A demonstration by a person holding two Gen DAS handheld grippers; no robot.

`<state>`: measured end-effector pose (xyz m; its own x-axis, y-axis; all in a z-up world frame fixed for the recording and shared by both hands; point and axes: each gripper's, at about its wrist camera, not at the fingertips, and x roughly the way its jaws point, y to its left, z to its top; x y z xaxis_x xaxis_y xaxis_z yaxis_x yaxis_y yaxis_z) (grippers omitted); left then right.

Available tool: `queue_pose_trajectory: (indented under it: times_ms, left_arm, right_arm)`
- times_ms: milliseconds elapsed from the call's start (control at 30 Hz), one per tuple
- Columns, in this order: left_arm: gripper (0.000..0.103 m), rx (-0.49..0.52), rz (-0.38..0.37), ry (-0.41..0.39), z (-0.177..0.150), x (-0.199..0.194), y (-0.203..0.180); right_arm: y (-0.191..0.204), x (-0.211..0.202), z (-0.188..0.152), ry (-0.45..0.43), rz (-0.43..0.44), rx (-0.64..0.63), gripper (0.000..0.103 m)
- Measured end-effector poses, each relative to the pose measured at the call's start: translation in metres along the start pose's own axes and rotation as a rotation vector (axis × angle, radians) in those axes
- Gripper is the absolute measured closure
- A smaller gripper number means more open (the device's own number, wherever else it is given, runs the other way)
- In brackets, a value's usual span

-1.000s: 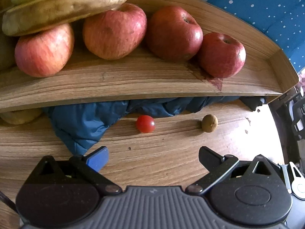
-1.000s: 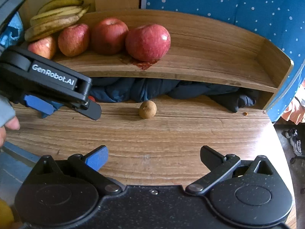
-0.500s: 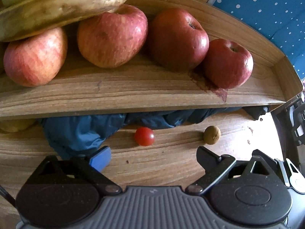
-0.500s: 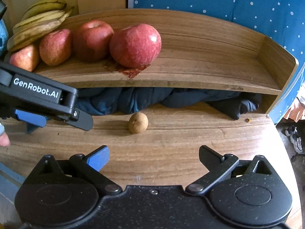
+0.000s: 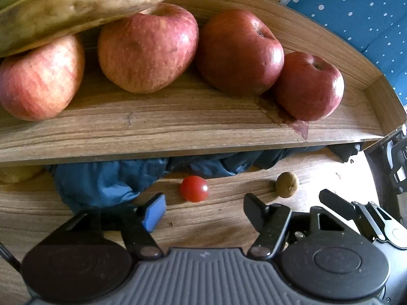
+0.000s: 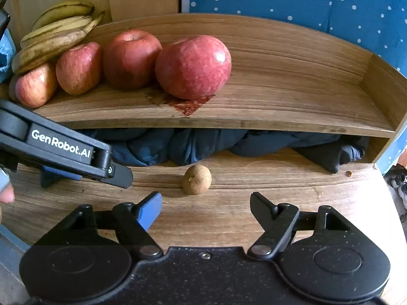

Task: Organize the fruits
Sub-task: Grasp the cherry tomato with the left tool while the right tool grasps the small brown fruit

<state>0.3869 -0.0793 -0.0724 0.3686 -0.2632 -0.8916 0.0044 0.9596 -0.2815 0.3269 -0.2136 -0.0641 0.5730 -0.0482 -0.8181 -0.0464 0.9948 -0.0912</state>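
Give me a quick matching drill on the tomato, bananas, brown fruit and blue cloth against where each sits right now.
Things:
1. tomato
2. bananas
3. brown fruit
4. blue cloth

Places:
A. shelf's left end, over the apples
B. table, ahead of the open right gripper
C. bunched under the shelf
D. table, ahead of the open left gripper

Pairs: 1-D, 2-A, 3-B, 4-C

Apples (image 5: 147, 48) on shelf (image 5: 178, 127); tomato (image 5: 194, 188) below, apparently left of nut (image 5: 287, 184).
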Motion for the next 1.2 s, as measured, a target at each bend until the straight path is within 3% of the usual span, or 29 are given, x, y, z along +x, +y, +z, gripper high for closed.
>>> queue_pose_trajectory:
  times_ms: [433, 633, 1033, 1200]
  left_arm:
    - [0.056, -0.005, -0.001, -0.015, 0.008, 0.005, 0.004]
    - [0.06, -0.004, -0.005, -0.015, 0.009, 0.005, 0.004]
    - [0.078, -0.002, -0.035, -0.019, 0.006, 0.009, 0.003]
    - [0.079, -0.004, -0.043, -0.024, 0.005, 0.012, 0.005]
  right_arm:
    - [0.005, 0.018, 0.009, 0.004, 0.001, -0.019, 0.043]
    - [0.006, 0.02, 0.011, 0.0, 0.016, -0.003, 0.054]
    - [0.008, 0.03, 0.018, 0.012, 0.026, 0.022, 0.062]
    - [0.005, 0.032, 0.018, 0.011, 0.027, 0.027, 0.067]
